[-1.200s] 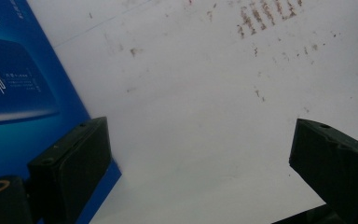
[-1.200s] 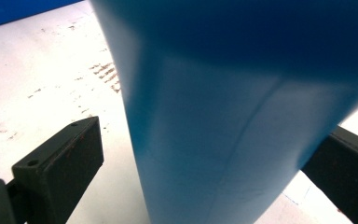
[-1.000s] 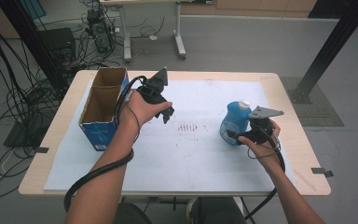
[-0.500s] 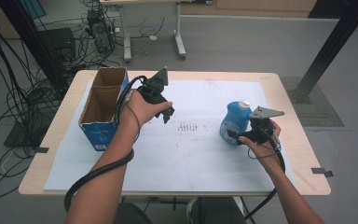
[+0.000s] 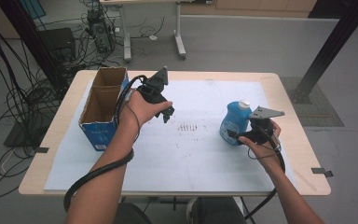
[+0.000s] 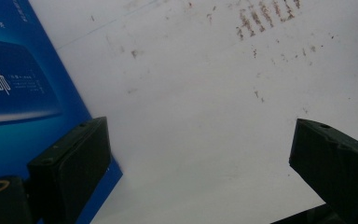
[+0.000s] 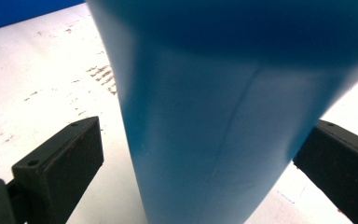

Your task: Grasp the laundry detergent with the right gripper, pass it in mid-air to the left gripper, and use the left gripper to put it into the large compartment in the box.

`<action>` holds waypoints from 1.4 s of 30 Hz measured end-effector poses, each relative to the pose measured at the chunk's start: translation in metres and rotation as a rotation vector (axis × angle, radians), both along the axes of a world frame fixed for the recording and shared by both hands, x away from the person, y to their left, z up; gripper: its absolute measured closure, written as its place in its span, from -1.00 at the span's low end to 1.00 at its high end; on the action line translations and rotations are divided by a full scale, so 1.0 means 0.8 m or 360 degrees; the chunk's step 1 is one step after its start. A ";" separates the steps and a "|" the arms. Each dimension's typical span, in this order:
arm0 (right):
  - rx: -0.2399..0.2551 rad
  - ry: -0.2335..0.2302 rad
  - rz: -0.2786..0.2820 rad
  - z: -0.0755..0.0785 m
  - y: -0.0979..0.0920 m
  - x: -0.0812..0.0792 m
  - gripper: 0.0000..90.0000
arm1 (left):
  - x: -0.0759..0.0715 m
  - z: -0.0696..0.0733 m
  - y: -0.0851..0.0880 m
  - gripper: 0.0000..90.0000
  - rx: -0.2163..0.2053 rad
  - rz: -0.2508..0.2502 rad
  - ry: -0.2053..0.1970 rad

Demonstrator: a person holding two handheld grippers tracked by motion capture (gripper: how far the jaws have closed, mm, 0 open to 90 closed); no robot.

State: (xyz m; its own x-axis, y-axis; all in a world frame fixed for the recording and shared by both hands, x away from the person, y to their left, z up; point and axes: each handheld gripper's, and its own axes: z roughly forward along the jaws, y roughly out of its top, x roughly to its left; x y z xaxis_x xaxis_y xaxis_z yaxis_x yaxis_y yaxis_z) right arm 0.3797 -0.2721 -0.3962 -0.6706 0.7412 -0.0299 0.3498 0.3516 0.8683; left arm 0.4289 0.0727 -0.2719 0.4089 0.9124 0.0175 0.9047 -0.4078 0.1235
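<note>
A blue plastic bottle (image 5: 235, 122) with a white cap stands upright on the right half of the white sheet (image 5: 191, 158). My right gripper (image 5: 234, 136) is at its base, open, with one jaw on each side. In the right gripper view the bottle (image 7: 223, 107) sits between the jaws of the right gripper (image 7: 198, 163), with a gap at the left jaw. My left gripper (image 5: 167, 113) hangs above the sheet beside an open blue cardboard box (image 5: 103, 106). In the left gripper view the left gripper (image 6: 200, 163) is wide open and holds nothing, and the box (image 6: 23, 107) lies at the left.
Brown smudges (image 5: 191, 126) mark the middle of the sheet. The wooden table (image 5: 303, 154) ends a short way right of the bottle. Beyond the far edge are a desk frame (image 5: 179, 42), tangled cables (image 5: 9, 93) and a black post (image 5: 326, 51).
</note>
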 end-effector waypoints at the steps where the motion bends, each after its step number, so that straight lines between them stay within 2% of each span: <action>1: 0.0000 0.0000 -0.0002 0.000 0.000 0.000 -0.97 | 0.000 0.000 0.000 -0.87 0.0003 -0.0005 0.0003; 15: 0.0003 -0.0005 -0.0010 -0.001 -0.001 0.000 -0.97 | 0.001 0.000 -0.003 -0.87 0.0003 -0.0006 -0.0003; 16: -0.0011 -0.0028 0.0008 -0.001 -0.002 0.002 -0.97 | 0.001 0.000 -0.003 -0.87 0.0004 -0.0008 -0.0001; 18: 0.0003 -0.0006 -0.0014 -0.002 -0.001 0.000 -0.97 | 0.001 0.001 -0.004 -0.87 0.0005 -0.0011 -0.0002; 42: 0.0008 -0.0009 -0.0031 -0.006 -0.002 -0.001 -0.97 | 0.000 0.002 -0.005 -0.87 0.0005 -0.0016 -0.0007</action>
